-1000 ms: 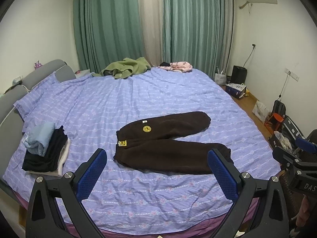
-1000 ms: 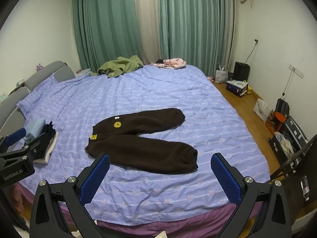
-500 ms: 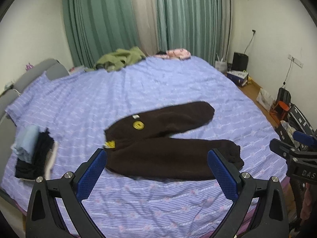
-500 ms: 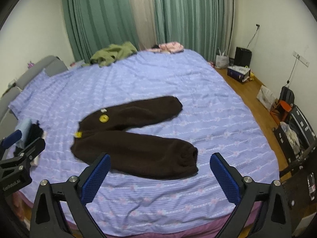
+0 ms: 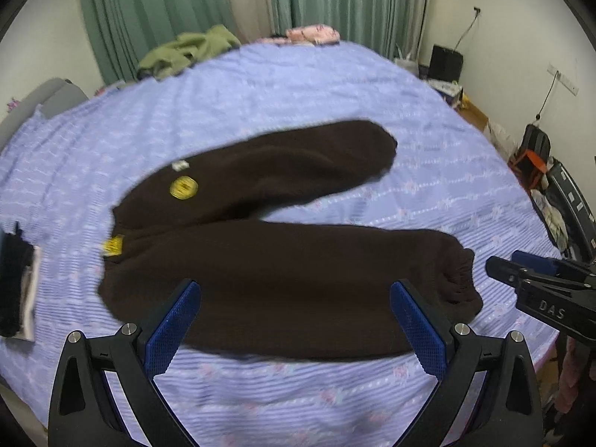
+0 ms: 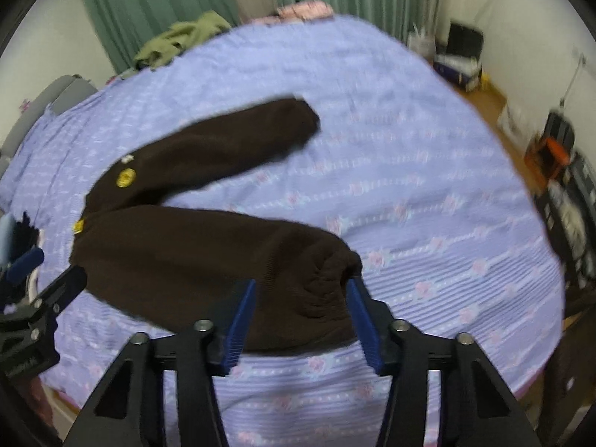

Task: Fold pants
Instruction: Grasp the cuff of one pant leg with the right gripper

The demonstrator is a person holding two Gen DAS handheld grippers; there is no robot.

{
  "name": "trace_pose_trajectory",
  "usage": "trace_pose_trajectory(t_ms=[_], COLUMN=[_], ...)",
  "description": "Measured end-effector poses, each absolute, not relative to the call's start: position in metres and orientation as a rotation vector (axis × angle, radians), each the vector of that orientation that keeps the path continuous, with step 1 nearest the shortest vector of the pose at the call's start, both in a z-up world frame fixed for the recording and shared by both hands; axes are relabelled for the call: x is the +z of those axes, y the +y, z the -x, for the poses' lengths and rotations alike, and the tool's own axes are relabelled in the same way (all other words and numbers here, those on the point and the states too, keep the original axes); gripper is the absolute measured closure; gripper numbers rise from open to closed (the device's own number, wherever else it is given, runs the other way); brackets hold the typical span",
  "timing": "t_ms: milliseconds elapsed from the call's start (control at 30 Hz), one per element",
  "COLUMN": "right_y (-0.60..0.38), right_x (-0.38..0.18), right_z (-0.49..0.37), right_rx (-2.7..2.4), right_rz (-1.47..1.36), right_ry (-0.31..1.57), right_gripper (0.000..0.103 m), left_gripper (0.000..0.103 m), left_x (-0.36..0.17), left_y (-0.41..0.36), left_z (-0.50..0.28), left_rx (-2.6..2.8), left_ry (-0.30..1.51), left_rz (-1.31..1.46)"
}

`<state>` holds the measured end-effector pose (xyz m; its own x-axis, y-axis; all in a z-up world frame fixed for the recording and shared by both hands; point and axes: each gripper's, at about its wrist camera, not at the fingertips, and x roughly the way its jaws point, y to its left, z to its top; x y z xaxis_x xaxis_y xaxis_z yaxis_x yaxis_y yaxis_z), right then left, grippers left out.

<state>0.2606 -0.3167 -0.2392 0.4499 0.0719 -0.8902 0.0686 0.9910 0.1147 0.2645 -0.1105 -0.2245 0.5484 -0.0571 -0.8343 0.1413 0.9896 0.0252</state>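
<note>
Pants (image 5: 283, 260) at bed (image 5: 298, 383) edge | left gripper (image 5: 294, 320) jaws wide | right gripper (image 6: 301, 316) jaws closing astride cuff

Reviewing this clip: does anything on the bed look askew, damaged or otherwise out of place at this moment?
Nothing looks damaged or spilled. The dark brown fleece pants lie flat on the lilac striped bedsheet with the legs splayed apart in a V, not yet folded. A rumpled olive-green garment and a pink one sit at the far edge.

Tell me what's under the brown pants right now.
Under the brown pants only the purple striped bedcover shows, flat around them. Anything beneath the fabric itself is covered.
</note>
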Motion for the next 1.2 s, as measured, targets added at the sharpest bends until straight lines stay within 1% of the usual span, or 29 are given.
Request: trace_pose_trajectory(t_ms=[200,333,467,533,700,800,833,900,933,967,1100,1200], right_y=[-0.33,-0.326,-0.326,-0.326,-0.338,-0.345,-0.345,-0.343,-0.343,-0.344,-0.348,-0.347], right_x=[-0.286,-0.308,-0.333,-0.332,-0.303,-0.314,-0.319,-0.317,-0.311,-0.301,-0.249,-0.222], right_z=[-0.284,-0.295,-0.304,-0.302,-0.282,-0.281,-0.284,-0.287,-0.285,-0.282,-0.266,-0.285], right_rx=[-0.005,0.003,-0.004,-0.009,-0.055,-0.054,-0.054,-0.064,-0.083,-0.103,-0.152,-0.128], right_rz=[-0.19,-0.162,-0.162,-0.147,-0.147,-0.193,-0.186,-0.13,-0.104,-0.09,-0.064,-0.034], right_ry=[1.182,1.225,1.283,1.274,1.229,1.27,1.282,1.295,1.285,1.267,1.146,1.035], right_gripper=[0.057,0.058,0.077,0.079,0.082,0.082,0.079,0.064,0.049,0.039,0.038,0.037], left_gripper=[0.0,0.0,0.0,0.0,0.0,0.0,0.0,0.0,0.0,0.0,0.0,0.0], left_x=[-0.266,-0.276,-0.281,-0.283,-0.284,-0.29,-0.291,-0.289,-0.288,-0.285,-0.272,-0.257], left_y=[-0.132,-0.139,-0.143,-0.146,-0.148,-0.152,-0.153,-0.152,-0.152,-0.15,-0.144,-0.136], left_z=[-0.295,-0.303,-0.305,-0.303,-0.302,-0.306,-0.308,-0.309,-0.31,-0.312,-0.32,-0.335], left_rx=[-0.113,-0.116,-0.127,-0.143,-0.154,-0.152,-0.153,-0.153,-0.15,-0.146,-0.132,-0.121], left_ry=[1.066,1.087,1.101,1.108,1.119,1.139,1.142,1.134,1.129,1.124,1.077,1.005], left_rz=[-0.104,-0.113,-0.132,-0.145,-0.134,-0.144,-0.148,-0.149,-0.147,-0.144,-0.134,-0.128])
